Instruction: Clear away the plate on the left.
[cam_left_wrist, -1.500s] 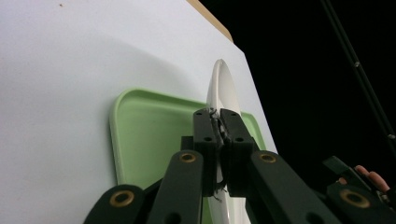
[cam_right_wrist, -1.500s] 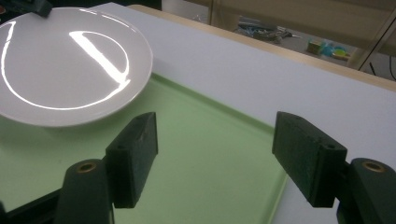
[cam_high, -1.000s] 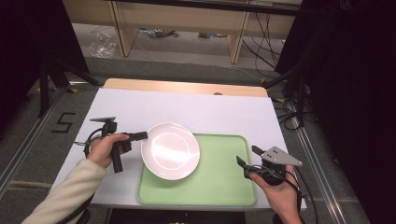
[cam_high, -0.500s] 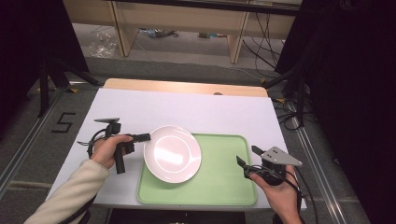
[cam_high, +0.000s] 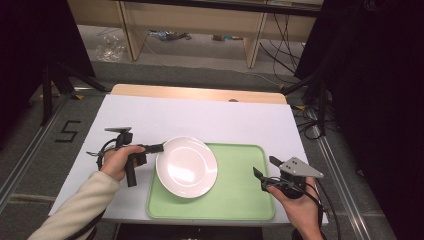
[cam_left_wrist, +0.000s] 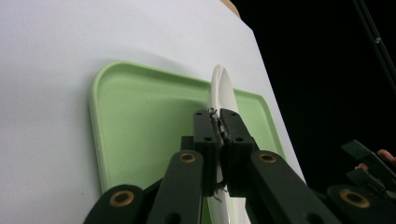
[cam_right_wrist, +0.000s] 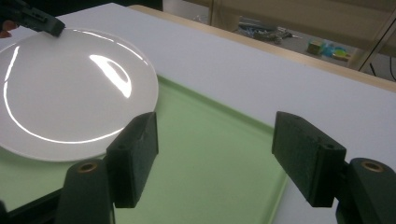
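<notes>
1 round, glossy white plate (cam_high: 186, 167), rim pinched by left tongs (cam_high: 159, 148).

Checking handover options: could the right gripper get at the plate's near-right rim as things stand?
Probably yes. The right gripper hangs open over the green tray, and bare tray lies between it and the white plate. The left gripper clamps the far-left rim.
</notes>
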